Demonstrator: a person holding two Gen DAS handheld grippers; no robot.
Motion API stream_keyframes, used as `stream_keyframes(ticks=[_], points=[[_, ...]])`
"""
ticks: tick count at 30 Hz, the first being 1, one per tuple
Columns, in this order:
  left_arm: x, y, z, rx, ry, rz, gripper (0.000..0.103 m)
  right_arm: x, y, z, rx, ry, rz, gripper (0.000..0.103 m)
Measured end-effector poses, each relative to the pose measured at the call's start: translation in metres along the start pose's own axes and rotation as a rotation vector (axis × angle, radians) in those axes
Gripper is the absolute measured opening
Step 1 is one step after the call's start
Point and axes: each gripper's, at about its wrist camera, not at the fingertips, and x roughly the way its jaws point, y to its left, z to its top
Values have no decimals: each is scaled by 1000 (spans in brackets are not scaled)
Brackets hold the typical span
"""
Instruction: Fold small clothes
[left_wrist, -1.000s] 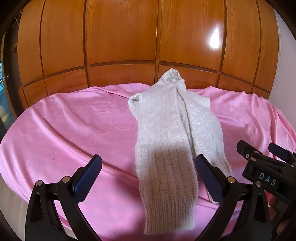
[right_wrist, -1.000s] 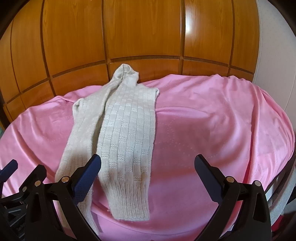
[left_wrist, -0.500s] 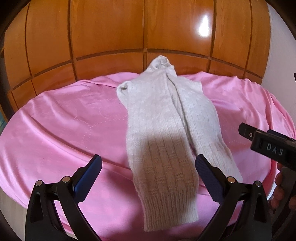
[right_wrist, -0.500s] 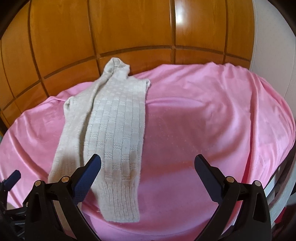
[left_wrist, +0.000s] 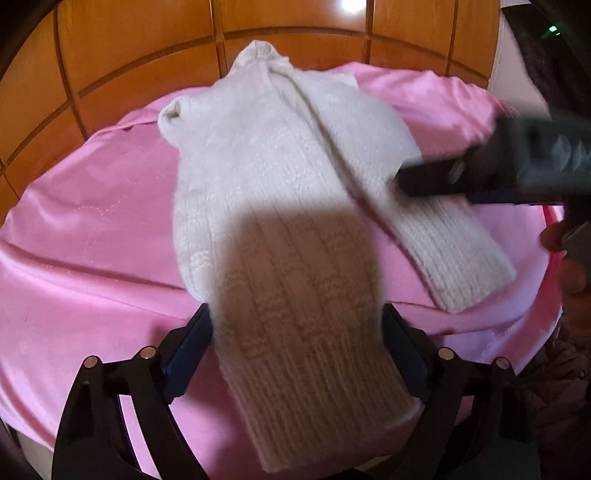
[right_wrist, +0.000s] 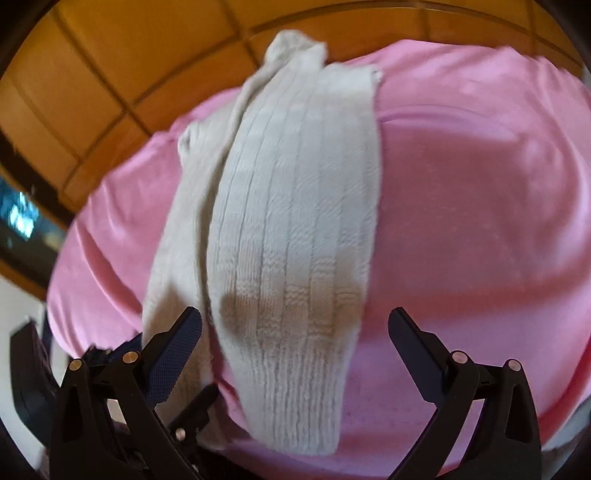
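A cream knitted garment (left_wrist: 280, 192) lies lengthwise on a pink sheet (left_wrist: 96, 229), with two long ribbed parts side by side running toward me. My left gripper (left_wrist: 295, 343) is open, its jaws on either side of the left part's ribbed cuff. My right gripper (right_wrist: 295, 343) is open, just above the right part's (right_wrist: 295, 229) ribbed cuff. In the left wrist view the right gripper (left_wrist: 480, 173) shows as a blurred dark body over the right part.
A wooden panelled wall (left_wrist: 295, 29) stands behind the covered surface. The pink sheet (right_wrist: 480, 206) spreads wide to the right of the garment. A hand (left_wrist: 569, 266) holds the right gripper at the right edge.
Both grippers have moved forward and down toward the near cuffs. The right gripper has swung left over the garment. Both stay open.
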Motion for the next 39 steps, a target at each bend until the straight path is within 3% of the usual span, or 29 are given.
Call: stream_keyframes(ticks=[1,2,3,4,7,11,15,18,23,24,26,27,28,30,32,33,36,39], points=[[-1,0,0,-1,-4,-8,67,4,3,-2,-22,23,-9,75],[-3,1,1,-2,-10,-17,59,9,5,-3,-44,30,-33,68],[-7,2,1,-2,-23,-24,40,7,7,-5,-66,22,-43,51],[-10,5,1,-10,-26,-37,22,4,8,-5,-93,10,-39,28],[-22,26,4,-99,-47,-100,17,-19,5,-3,-149,-47,-67,17],[-50,73,17,-260,-138,-155,16,-71,-24,16,-166,-166,-137,16],[-84,149,36,-454,-261,-123,16,-124,-72,57,-141,-300,-295,15],[-97,206,60,-551,-320,-19,15,-145,-118,100,-91,-363,-440,14],[-112,330,118,-776,-385,310,16,-154,-202,185,75,-399,-698,12],[-111,346,126,-811,-379,354,22,-154,-220,203,124,-393,-720,13],[-108,373,142,-855,-362,456,42,-150,-243,227,168,-384,-733,26],[-109,378,146,-864,-368,541,58,-148,-250,232,204,-391,-752,60],[-109,376,144,-865,-382,556,67,-151,-251,232,225,-424,-727,81],[-105,368,138,-867,-387,509,69,-145,-238,225,201,-436,-670,81],[-86,347,123,-851,-342,394,67,-130,-218,208,155,-394,-520,81],[-78,340,116,-837,-328,337,66,-117,-203,193,126,-347,-404,81],[-33,288,88,-779,-231,77,57,-76,-153,145,51,-209,-103,78],[17,220,59,-749,-112,-181,55,-36,-98,102,7,-80,147,62]])
